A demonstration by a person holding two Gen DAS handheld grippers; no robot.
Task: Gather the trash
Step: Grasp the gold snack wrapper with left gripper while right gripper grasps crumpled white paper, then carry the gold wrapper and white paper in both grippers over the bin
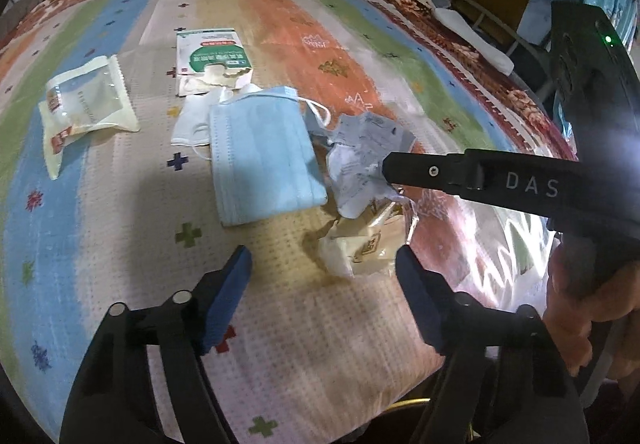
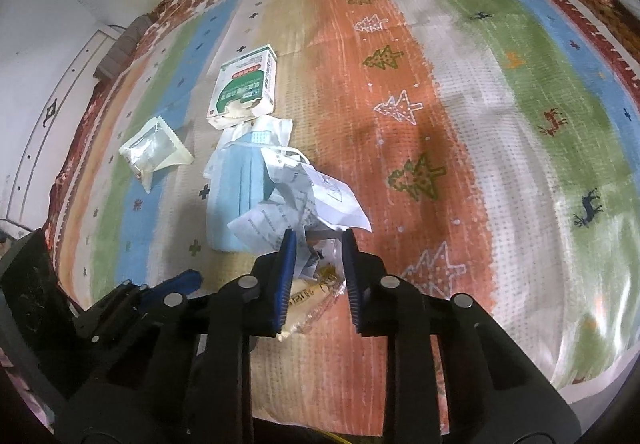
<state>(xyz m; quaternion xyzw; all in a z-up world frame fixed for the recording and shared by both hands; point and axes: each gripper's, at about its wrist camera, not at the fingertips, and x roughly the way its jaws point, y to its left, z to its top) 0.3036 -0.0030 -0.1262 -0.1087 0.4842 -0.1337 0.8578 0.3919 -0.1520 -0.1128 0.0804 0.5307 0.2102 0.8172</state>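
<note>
Blue-padded left gripper (image 1: 324, 276) stands open over the striped blanket (image 1: 120, 264), empty, a cream snack wrapper (image 1: 356, 248) just beyond its right pad. Past the wrapper lies the blue face mask (image 1: 260, 159), with crumpled paper (image 1: 360, 159) touching the mask's right edge.

From the right wrist, the right gripper (image 2: 318, 244) is narrowed around the paper's (image 2: 304, 199) near edge; firm pinch unclear. Torn box (image 2: 246, 87) sits beyond the mask (image 2: 236, 195).

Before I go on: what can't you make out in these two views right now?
- Right claw grip: its tips hide whether they pinch the paper or the wrapper; left view blurred.
- Box print: too small.
- Mask far edge: under paper.
</note>
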